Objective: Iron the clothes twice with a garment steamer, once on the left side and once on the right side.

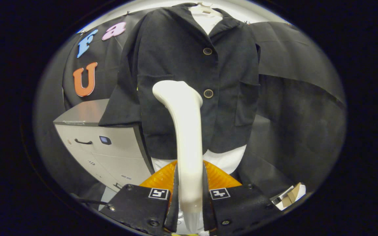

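My gripper [190,196] is closed tight on the garment steamer [185,137], both fingers [143,205] pressing its white handle from either side. The handle runs up and forward from between the fingers; its curved head sits against the front of the dark jacket [189,65], just left of the lower button [208,93]. The jacket hangs straight ahead, beyond the fingers, over a white shirt [208,18] that shows at the collar and below the hem. Upper button [207,51] well above the steamer head. Ahead and to the left, a grey cabinet [110,144] with a dark handle. Orange ridged piece [162,178] just behind my fingers, low.
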`<state>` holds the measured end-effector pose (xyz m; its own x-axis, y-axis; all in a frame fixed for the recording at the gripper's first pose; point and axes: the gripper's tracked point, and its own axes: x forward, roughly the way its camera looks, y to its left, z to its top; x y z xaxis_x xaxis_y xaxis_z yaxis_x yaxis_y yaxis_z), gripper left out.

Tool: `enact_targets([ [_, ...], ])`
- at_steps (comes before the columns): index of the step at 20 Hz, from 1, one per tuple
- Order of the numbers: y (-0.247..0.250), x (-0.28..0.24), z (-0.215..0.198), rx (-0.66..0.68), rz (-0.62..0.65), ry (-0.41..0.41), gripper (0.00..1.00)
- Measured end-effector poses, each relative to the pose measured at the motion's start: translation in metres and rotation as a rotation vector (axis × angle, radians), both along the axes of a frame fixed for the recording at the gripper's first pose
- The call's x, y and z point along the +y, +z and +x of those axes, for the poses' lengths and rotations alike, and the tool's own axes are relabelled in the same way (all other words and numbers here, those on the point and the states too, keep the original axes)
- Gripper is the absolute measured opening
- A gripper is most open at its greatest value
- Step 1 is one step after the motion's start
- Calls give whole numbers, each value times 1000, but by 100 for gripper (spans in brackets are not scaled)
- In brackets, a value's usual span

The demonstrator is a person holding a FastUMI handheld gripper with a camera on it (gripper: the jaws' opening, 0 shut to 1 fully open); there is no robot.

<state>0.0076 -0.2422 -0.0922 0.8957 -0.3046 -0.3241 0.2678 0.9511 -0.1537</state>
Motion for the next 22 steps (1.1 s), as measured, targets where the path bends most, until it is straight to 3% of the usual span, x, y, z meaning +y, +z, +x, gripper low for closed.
enact_targets([
  [15, -61, -7, -4, 102, 25, -20, 32],
  [22, -31, -6, -24, 58, 87, -5, 32],
])
